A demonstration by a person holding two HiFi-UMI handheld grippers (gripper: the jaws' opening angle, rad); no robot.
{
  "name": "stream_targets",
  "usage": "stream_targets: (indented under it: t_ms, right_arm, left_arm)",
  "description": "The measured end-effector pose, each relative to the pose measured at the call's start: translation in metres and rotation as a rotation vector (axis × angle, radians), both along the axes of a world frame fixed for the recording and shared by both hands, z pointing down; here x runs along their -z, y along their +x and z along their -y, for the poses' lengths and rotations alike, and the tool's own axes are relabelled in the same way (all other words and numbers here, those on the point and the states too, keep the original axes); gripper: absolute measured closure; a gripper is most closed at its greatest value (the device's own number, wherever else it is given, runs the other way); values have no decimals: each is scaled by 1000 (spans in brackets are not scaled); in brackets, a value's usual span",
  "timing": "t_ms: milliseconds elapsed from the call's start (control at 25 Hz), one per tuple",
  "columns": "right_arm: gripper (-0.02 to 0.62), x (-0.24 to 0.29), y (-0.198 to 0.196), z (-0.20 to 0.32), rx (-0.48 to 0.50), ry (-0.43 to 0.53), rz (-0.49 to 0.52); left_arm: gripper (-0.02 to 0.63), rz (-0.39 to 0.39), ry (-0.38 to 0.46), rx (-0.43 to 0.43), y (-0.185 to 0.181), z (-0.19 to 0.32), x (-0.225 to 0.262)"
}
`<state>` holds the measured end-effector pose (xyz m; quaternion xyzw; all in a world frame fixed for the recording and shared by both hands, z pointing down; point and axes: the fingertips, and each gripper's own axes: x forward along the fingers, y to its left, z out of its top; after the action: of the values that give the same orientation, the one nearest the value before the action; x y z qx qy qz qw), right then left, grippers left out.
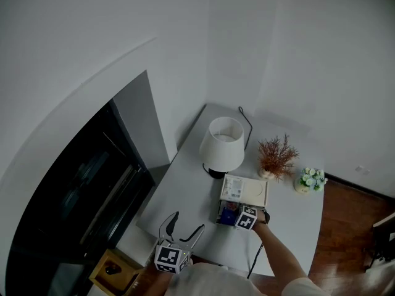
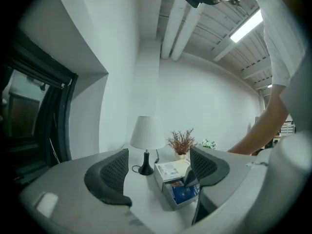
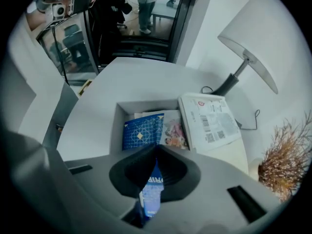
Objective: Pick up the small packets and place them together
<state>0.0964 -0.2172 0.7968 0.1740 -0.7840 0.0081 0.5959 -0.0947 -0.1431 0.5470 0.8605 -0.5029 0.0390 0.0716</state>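
Note:
An open grey box (image 3: pixel 122 112) on the white table (image 1: pixel 185 190) holds small packets: a blue patterned packet (image 3: pixel 141 133) and a pink pictured packet (image 3: pixel 174 130) lie side by side in it. My right gripper (image 3: pixel 156 149) points steeply down over the box's near end, shut on a blue packet (image 3: pixel 152 191) that stands on edge between its pads. In the head view this gripper (image 1: pixel 236 213) sits at the box (image 1: pixel 220 216). My left gripper (image 1: pixel 182 228) hovers open and holds nothing at the table's front edge, aimed level toward the box (image 2: pixel 168 199).
The box's white labelled lid (image 1: pixel 244 190) lies beside it. Behind stand a white lamp (image 1: pixel 222 143) with a black cable (image 1: pixel 247 125), a dried plant (image 1: pixel 276 156) and a small flower pot (image 1: pixel 310 179). A dark glass opening (image 1: pixel 80 196) lies left of the table.

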Motion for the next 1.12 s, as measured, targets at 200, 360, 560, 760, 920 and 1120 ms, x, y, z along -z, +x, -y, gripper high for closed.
stream_targets:
  t_ms: [200, 360, 560, 760, 920, 1120]
  right_arm:
    - [566, 33, 0, -17, -37, -10, 111]
    - [565, 73, 18, -12, -271, -38, 359]
    - [566, 113, 76, 36, -794, -86, 830]
    - [563, 91, 141, 68, -1142, -82, 916]
    - [561, 62, 148, 77, -1227, -118, 846]
    - [543, 42, 161, 80, -1288, -64, 658]
  left_arm:
    - [216, -2, -4, 1, -2, 1, 0]
    - [216, -4, -5, 4, -4, 3, -1]
    - [216, -6, -4, 3, -2, 4, -3]
    - [216, 7, -13, -10, 6, 3, -4]
    - [216, 10, -14, -15, 11, 3, -3]
    - [216, 17, -4, -16, 14, 2, 0]
